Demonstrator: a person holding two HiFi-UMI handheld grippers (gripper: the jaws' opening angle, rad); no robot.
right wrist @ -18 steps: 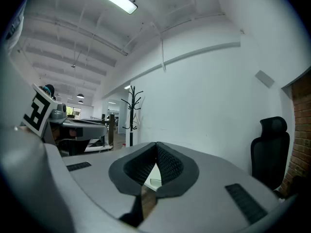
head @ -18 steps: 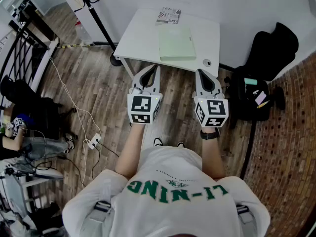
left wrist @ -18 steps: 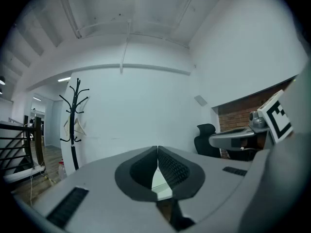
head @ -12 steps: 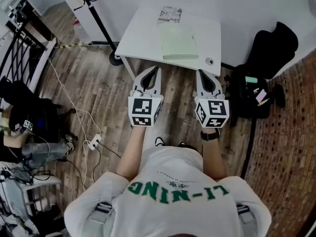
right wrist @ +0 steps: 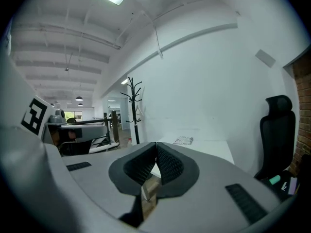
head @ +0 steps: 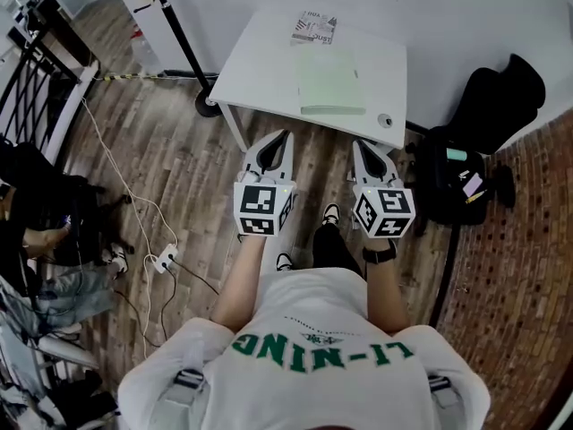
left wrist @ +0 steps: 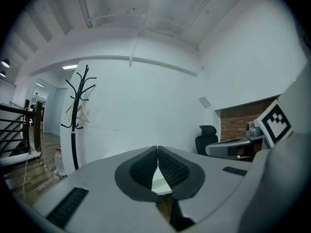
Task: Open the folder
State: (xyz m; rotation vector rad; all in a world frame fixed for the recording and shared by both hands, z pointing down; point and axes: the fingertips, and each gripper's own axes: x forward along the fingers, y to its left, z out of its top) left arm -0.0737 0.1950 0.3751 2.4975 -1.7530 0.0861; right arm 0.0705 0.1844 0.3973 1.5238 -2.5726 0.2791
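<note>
Head view shows one white table [head: 260, 61] ahead. The left gripper [head: 285, 135], jaws pressed together, holds nothing. One pale green folder [head: 331, 81] lies closed on the table, beyond both grippers and apart from them, nearer the right. The right gripper [head: 356, 143] is likewise closed and empty.
</note>
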